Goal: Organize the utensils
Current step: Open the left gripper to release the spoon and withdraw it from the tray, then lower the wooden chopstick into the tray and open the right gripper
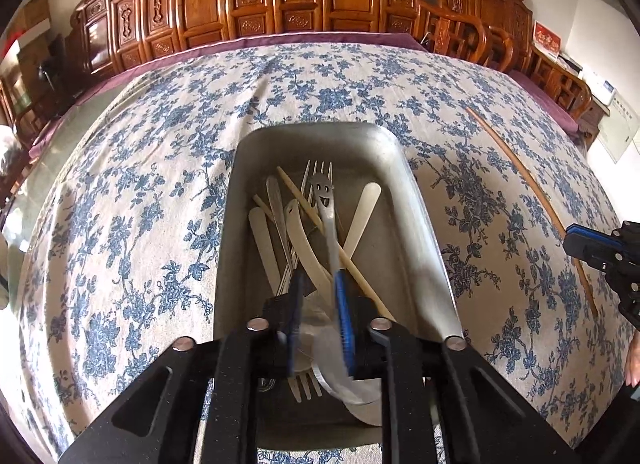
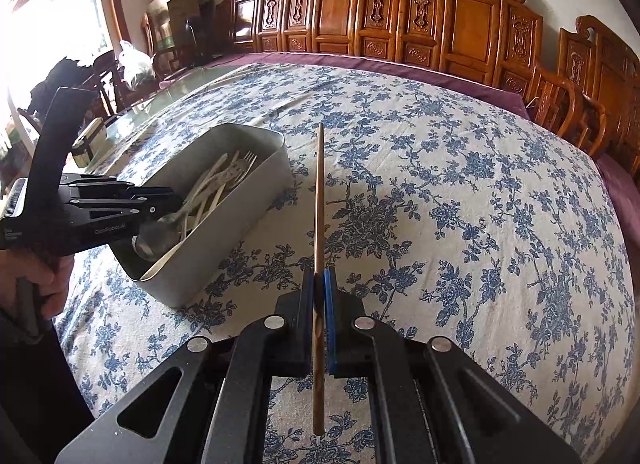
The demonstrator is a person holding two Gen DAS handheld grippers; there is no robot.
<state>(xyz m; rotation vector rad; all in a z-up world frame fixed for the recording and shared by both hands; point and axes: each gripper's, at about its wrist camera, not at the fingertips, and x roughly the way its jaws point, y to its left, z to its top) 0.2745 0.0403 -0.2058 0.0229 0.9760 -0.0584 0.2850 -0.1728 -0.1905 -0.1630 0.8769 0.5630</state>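
On floral cloth (image 2: 440,191) (carved chairs (image 2: 400,19) behind), R tongs (image 2: 320,288) pinch chopstick (image 2: 319,199), L tongs (image 1: 320,292) spread over tray (image 1: 416,219).

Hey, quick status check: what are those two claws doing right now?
Left gripper over the tray, fork between its fingers. Right gripper shut on a chopstick. Path to tray looks open.

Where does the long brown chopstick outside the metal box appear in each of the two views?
Left wrist view: the brown chopstick lies at the right side, running diagonally on the tablecloth toward the right gripper.
Right wrist view: it stands in the centre, nearly vertical, clamped between the right gripper's blue fingers.
Shared landmark: the metal box of utensils, centre in the left view, left of the chopstick in the right view.
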